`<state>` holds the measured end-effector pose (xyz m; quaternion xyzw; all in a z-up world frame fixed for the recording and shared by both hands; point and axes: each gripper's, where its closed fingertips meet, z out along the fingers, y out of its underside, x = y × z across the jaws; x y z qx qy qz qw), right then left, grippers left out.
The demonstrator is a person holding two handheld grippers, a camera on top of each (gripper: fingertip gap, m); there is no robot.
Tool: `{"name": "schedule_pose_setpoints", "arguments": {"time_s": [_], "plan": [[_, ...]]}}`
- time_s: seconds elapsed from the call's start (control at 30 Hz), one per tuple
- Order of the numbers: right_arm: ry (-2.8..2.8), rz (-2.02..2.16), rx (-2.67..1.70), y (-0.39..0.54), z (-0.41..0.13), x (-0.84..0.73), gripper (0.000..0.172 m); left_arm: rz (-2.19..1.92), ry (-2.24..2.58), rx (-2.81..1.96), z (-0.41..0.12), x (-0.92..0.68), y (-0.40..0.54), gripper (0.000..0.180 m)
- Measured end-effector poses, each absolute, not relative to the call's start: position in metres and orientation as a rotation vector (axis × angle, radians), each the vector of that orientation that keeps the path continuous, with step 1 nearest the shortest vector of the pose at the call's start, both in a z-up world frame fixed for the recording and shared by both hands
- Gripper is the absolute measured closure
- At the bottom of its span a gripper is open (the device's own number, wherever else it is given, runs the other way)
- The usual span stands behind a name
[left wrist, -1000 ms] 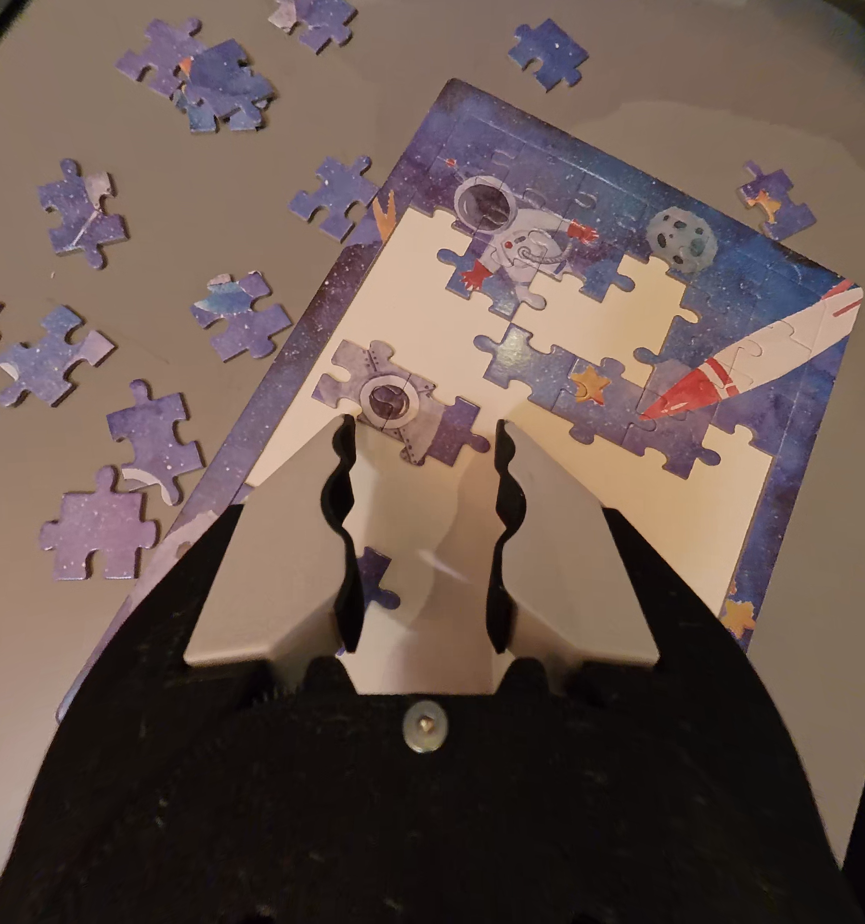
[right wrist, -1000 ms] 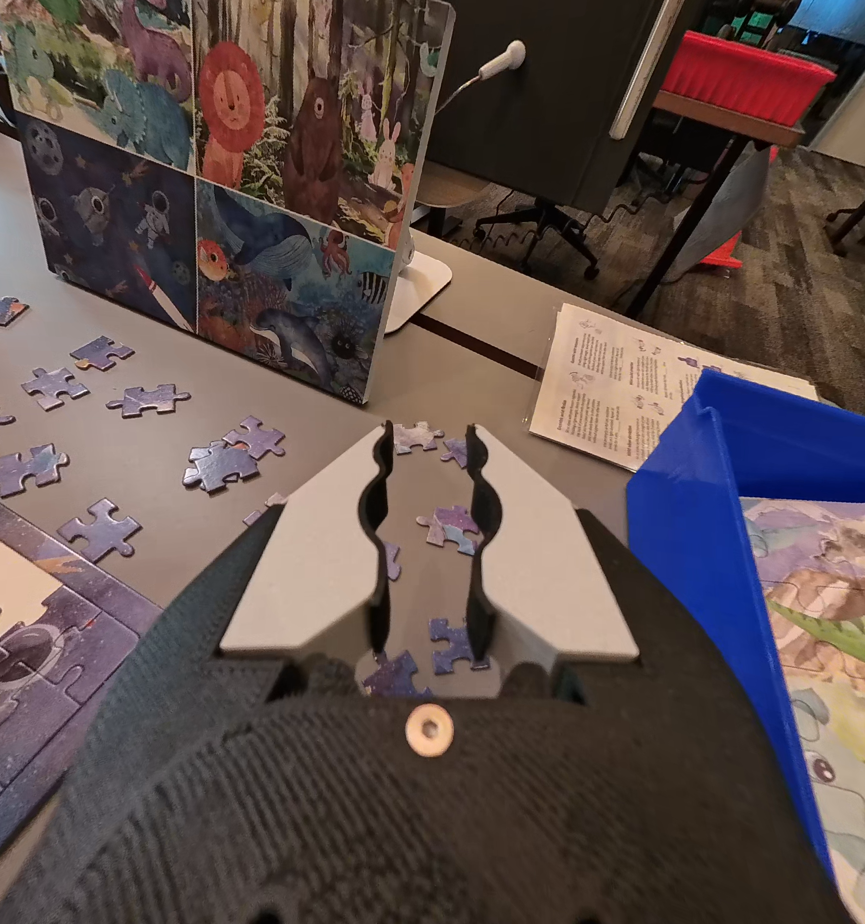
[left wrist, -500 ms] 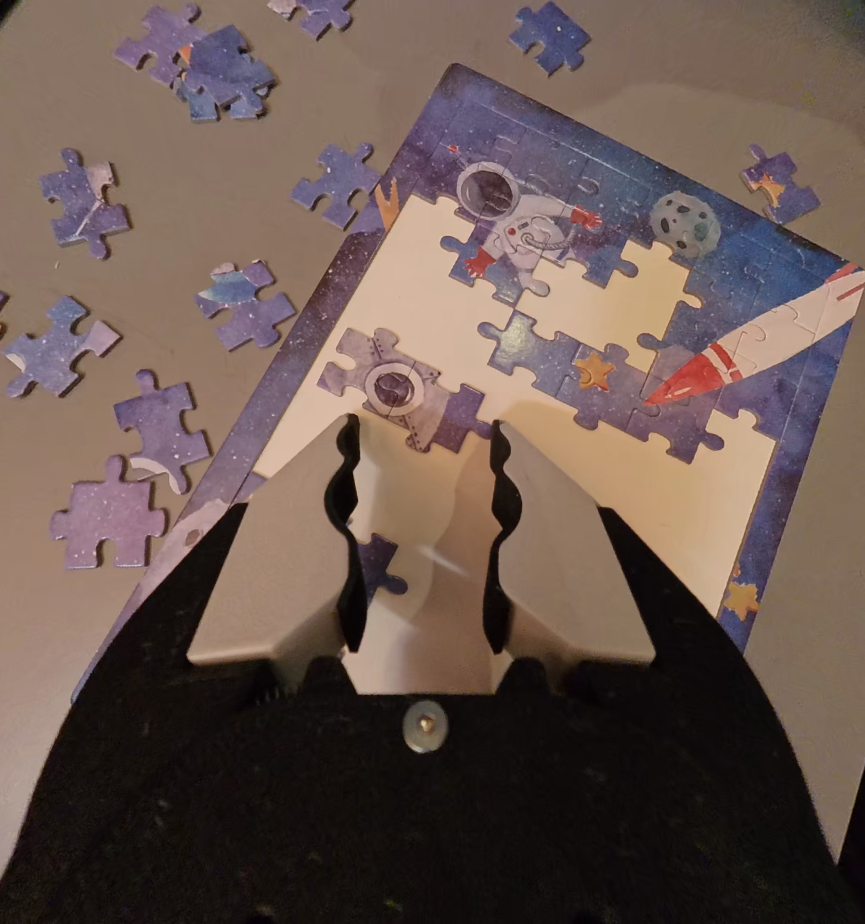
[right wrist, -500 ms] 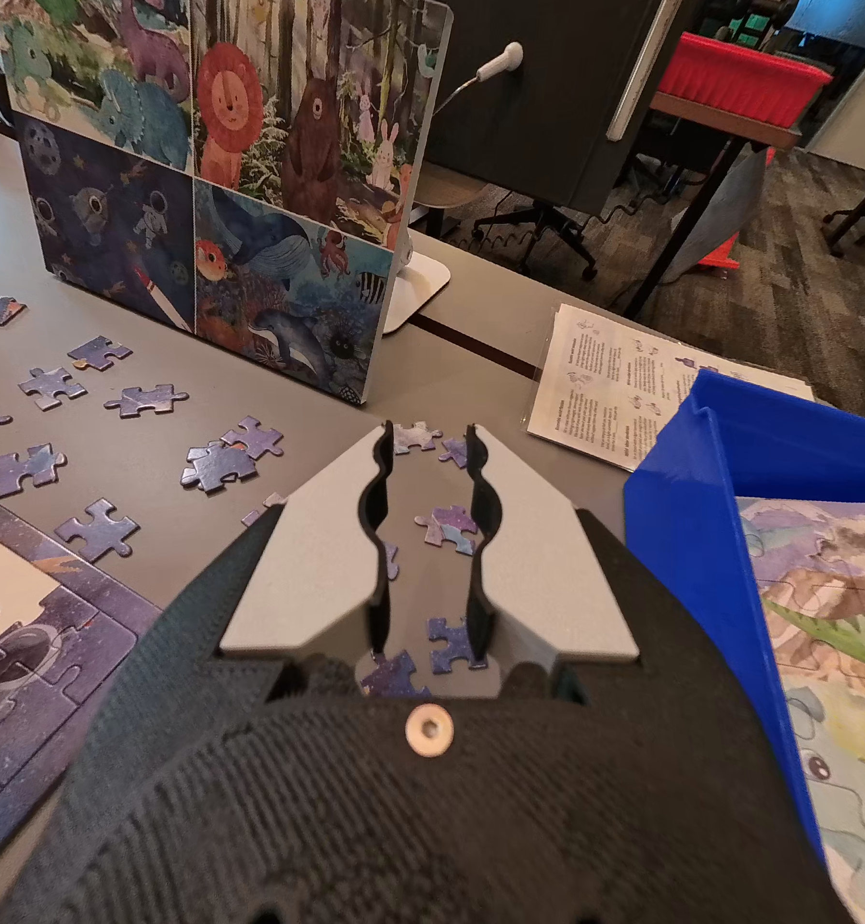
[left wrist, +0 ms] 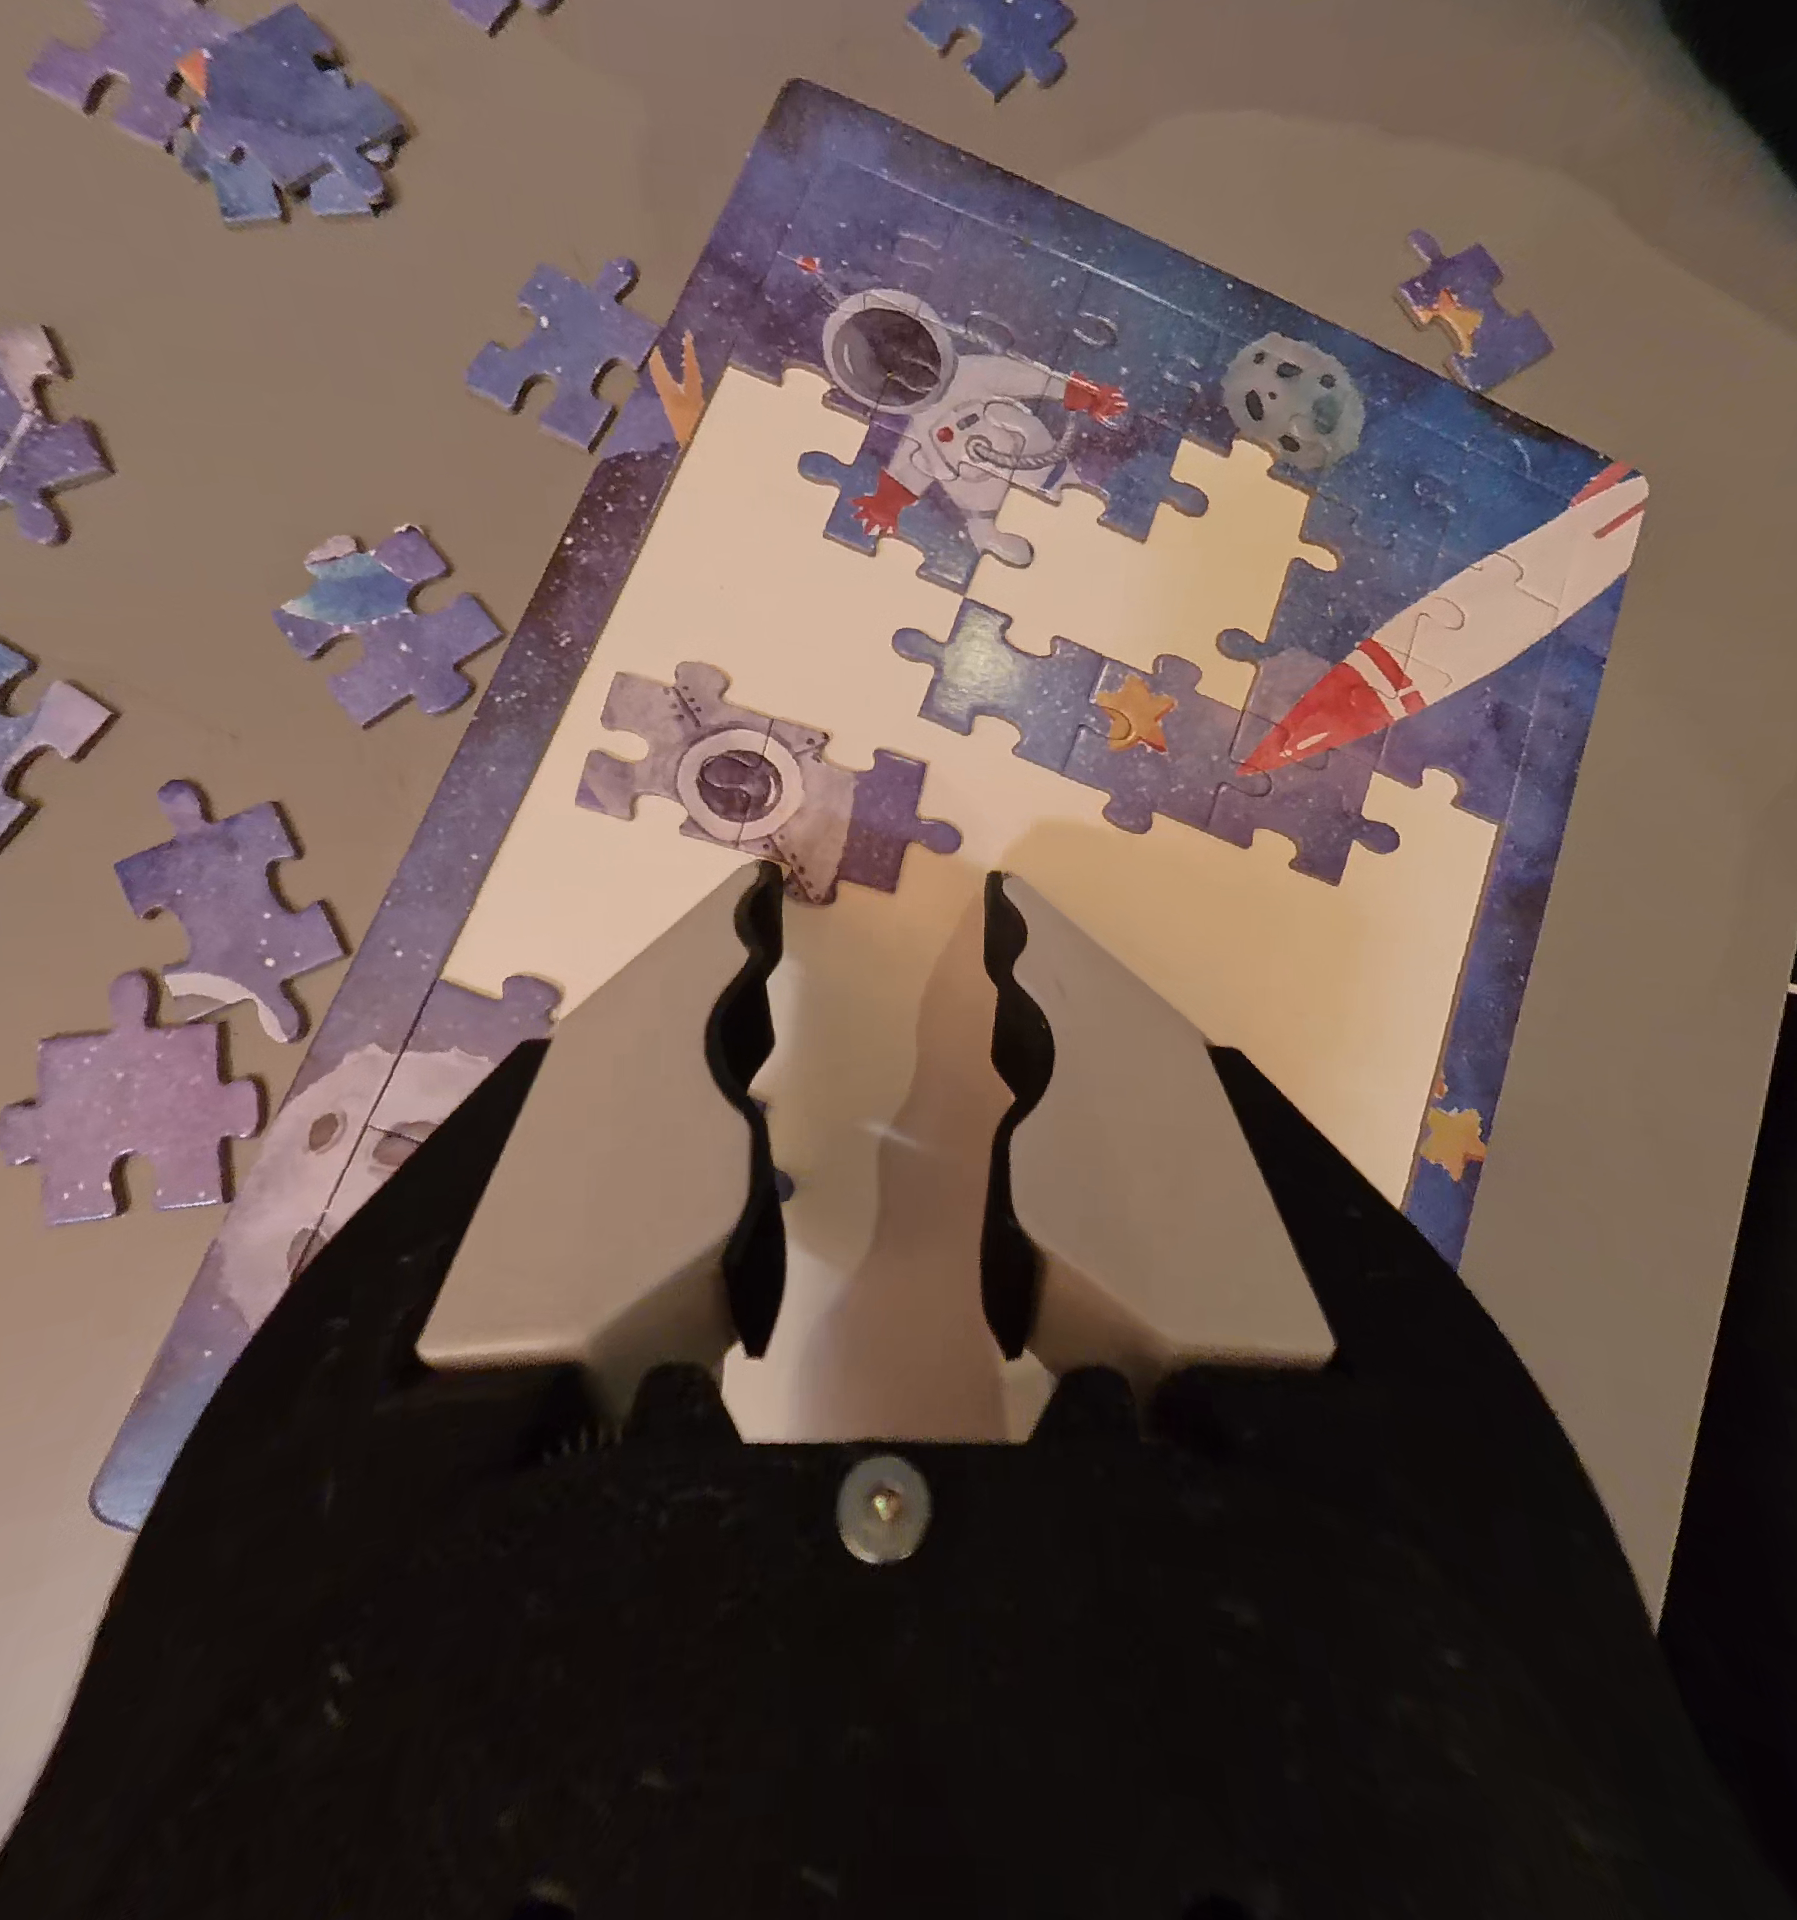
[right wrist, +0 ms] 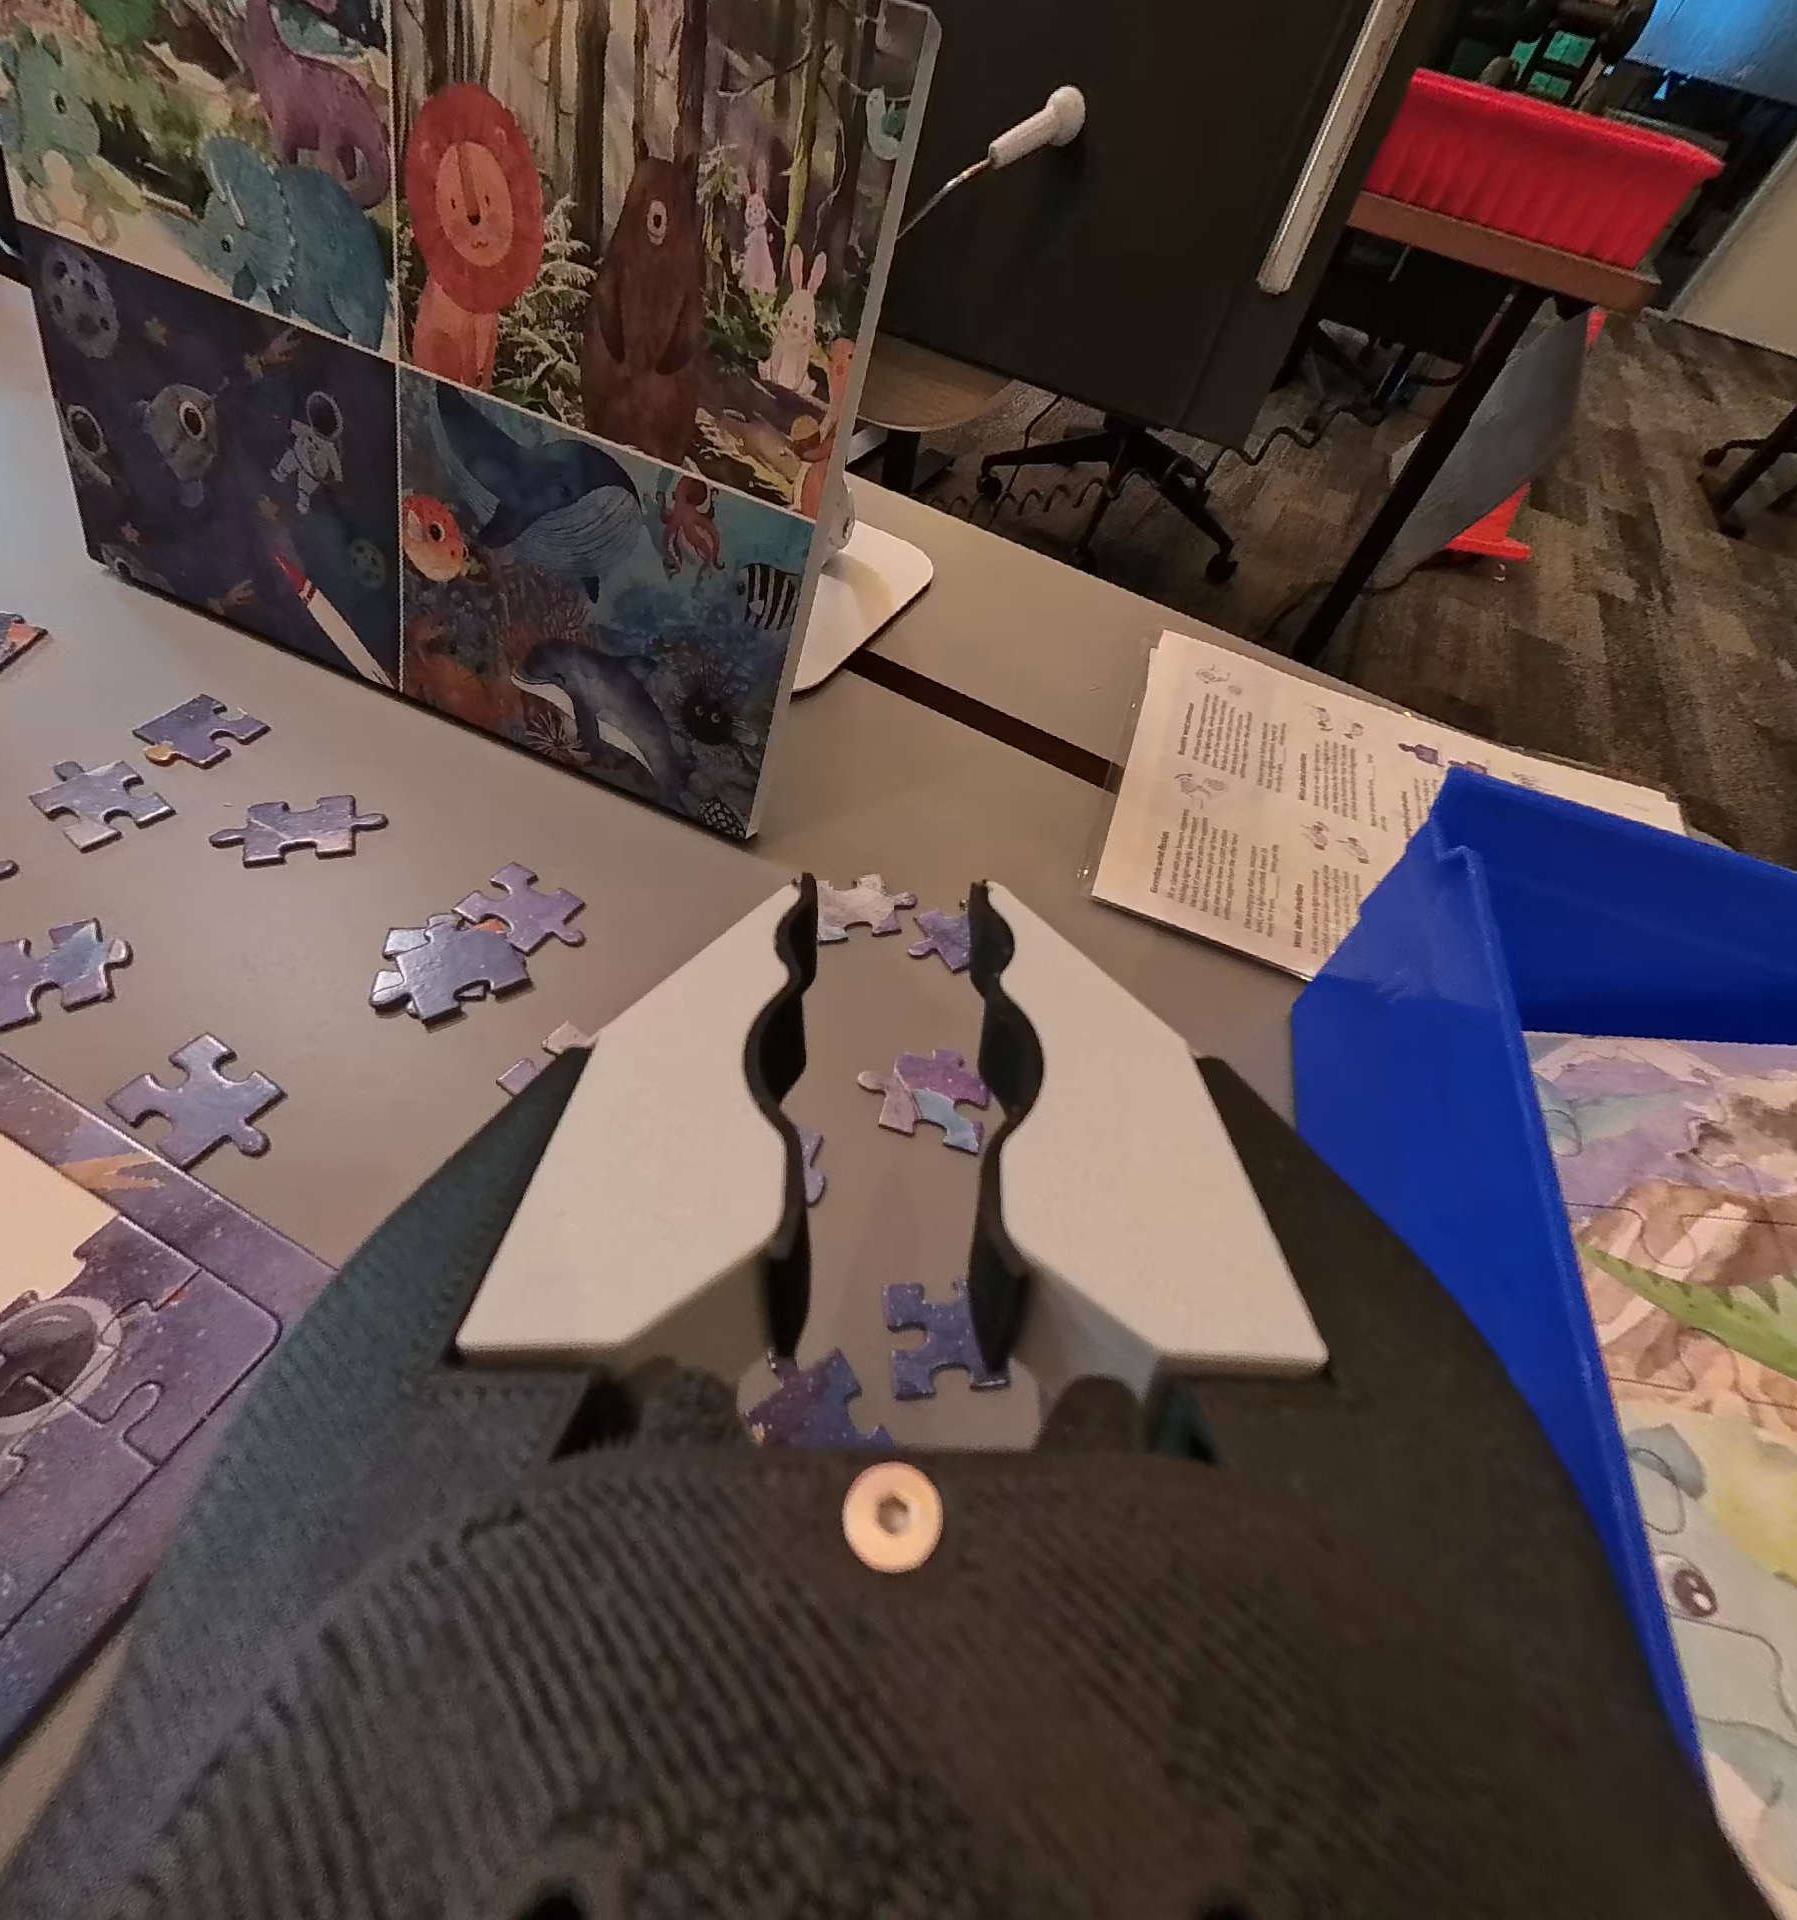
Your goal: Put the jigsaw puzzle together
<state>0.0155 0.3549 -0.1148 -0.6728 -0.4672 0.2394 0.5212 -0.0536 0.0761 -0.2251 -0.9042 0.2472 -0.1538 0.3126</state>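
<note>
The puzzle tray [left wrist: 1528, 935] is partly filled: border, astronaut and rocket sit at 1 o'clock, cream gaps remain, and loose pieces [left wrist: 219, 904] lie at 9 o'clock. The left gripper [left wrist: 878, 883] hangs spread and empty, one fingertip [left wrist: 764, 883] at the porthole pieces [left wrist: 738, 779]. The right gripper [right wrist: 889, 894], also spread and empty, hovers over scattered pieces [right wrist: 925, 1096] beside a blue bin [right wrist: 1413, 1091].

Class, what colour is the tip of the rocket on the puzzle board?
Red, with white stripes behind it on the rocket; the left wrist view shows it best.

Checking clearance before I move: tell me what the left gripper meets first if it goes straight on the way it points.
Probably the joined porthole pieces lying on the puzzle board, just beyond the open left gripper. Depth is unclear, so it might meet bare board first.
</note>
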Motion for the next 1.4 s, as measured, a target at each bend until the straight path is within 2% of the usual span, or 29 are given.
{"name": "schedule_pose_setpoints", "arguments": {"time_s": [0.43,0.67,1.4], "plan": [[-1.121,0.570,-1.611,0.3549,-0.1144,0.0155,0.144,-0.405,0.670,-2.381,-0.2255,-0.0522,0.0758,0.152],[-1.123,0.568,-1.611,0.3548,-0.1148,0.0152,0.144,-0.358,0.667,-2.376,-0.2269,-0.0570,0.0786,0.173],[-1.126,0.566,-1.609,0.3543,-0.1150,0.0149,0.144,-0.359,0.665,-2.336,-0.2215,-0.0595,0.0803,0.180]]}}
